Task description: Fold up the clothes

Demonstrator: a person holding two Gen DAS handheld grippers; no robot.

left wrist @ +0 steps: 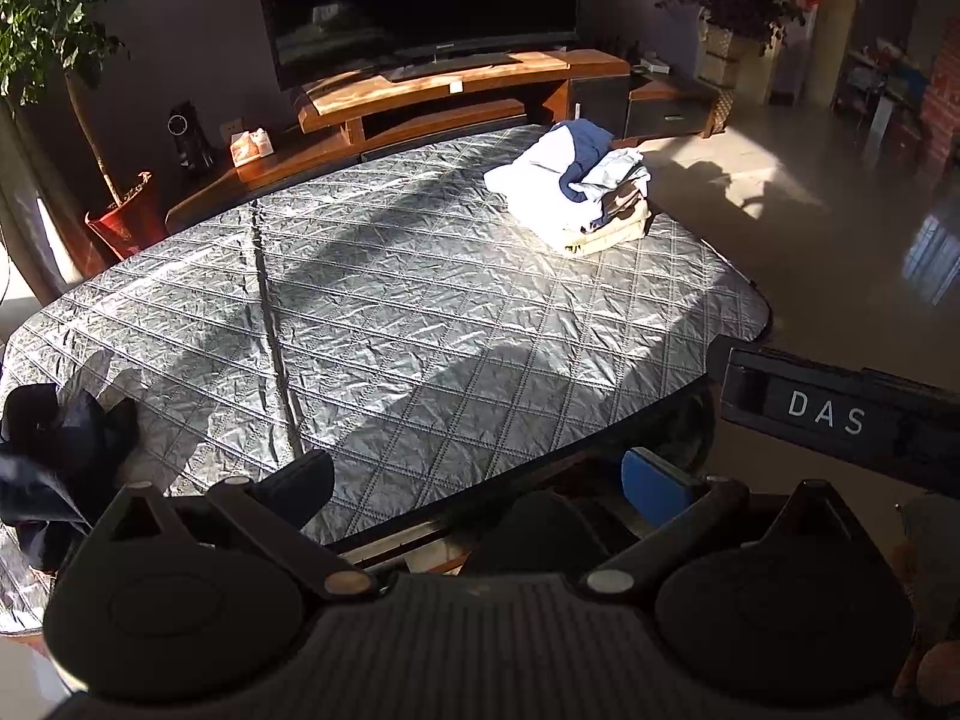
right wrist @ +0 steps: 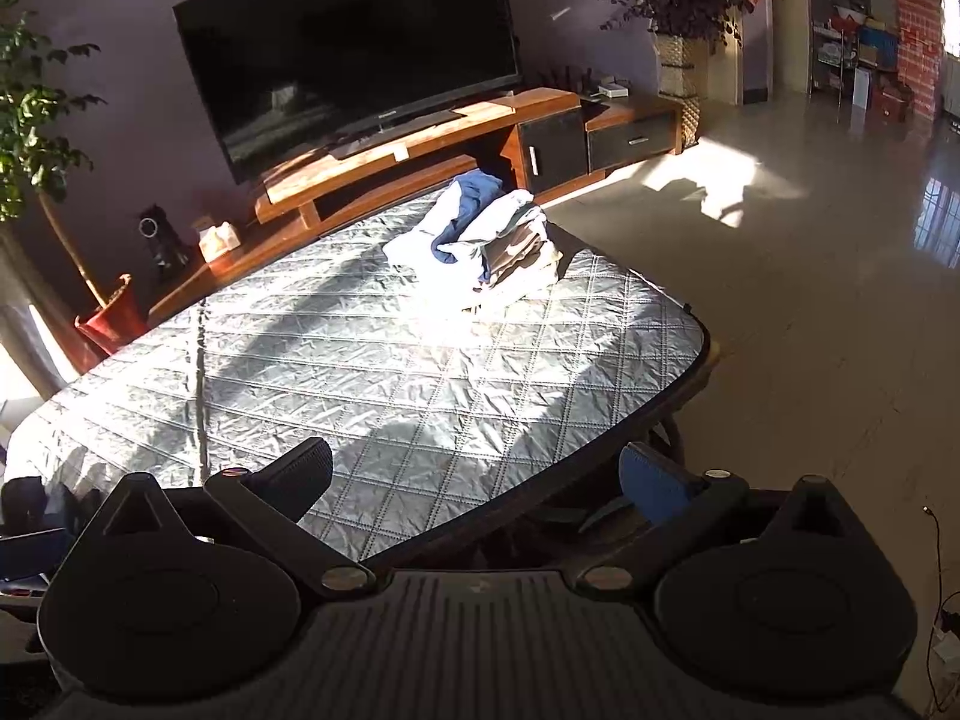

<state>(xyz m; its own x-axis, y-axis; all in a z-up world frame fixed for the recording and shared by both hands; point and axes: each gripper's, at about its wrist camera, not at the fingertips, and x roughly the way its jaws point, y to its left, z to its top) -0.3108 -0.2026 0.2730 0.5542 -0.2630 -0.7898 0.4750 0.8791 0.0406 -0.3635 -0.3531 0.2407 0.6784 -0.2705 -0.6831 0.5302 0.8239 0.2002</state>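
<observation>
A stack of folded clothes [left wrist: 591, 195], white, blue and beige, sits at the far right of the grey quilted table [left wrist: 390, 312]; the right wrist view shows the stack [right wrist: 489, 246] in bright sun. A dark unfolded garment [left wrist: 57, 456] lies heaped at the table's near left edge. My left gripper [left wrist: 477, 483] hovers open above the near edge, nothing between its fingers. My right gripper [right wrist: 477, 480] is also open and empty over the table's [right wrist: 360, 360] near right edge. Its body [left wrist: 840, 414], marked DAS, shows at the right of the left wrist view.
Behind the table a large dark TV [right wrist: 354, 54] stands on a long wooden stand [right wrist: 456, 138]. A potted tree in a red pot [left wrist: 123, 222] is at the left. A tall plant vase [right wrist: 681, 72] is at back right. Pale floor [right wrist: 810, 300] spreads to the right.
</observation>
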